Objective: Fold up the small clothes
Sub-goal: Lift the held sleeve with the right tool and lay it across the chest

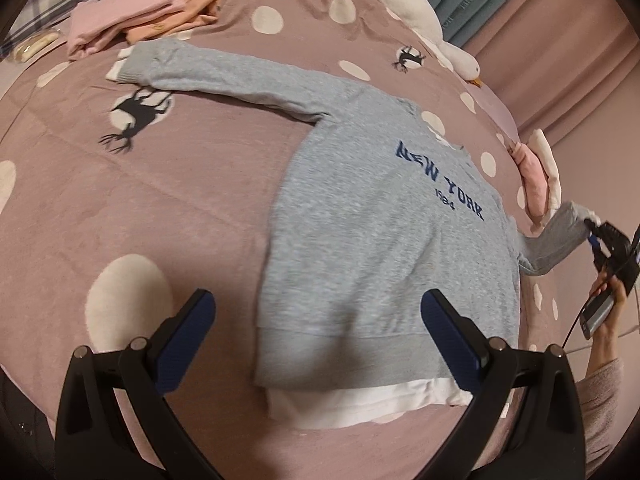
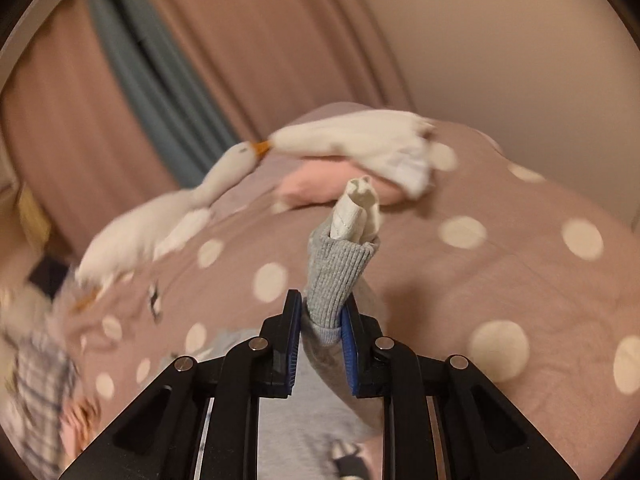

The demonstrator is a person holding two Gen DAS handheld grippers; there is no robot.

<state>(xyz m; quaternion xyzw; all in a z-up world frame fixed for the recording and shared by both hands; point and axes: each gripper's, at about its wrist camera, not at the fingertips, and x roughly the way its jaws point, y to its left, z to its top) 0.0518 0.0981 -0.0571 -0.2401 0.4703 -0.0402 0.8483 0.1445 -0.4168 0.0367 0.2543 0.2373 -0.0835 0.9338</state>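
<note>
With the sweater flat on the bed, the right gripper pinches its cuff — best carried across the chest while the left gripper, fingers wide and empty, pins the hem.

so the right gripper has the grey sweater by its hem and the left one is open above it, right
Not quite: the right gripper is shut on the sleeve cuff of the sweater, not its hem, as the right wrist view shows. The left gripper is indeed open above it.
</note>
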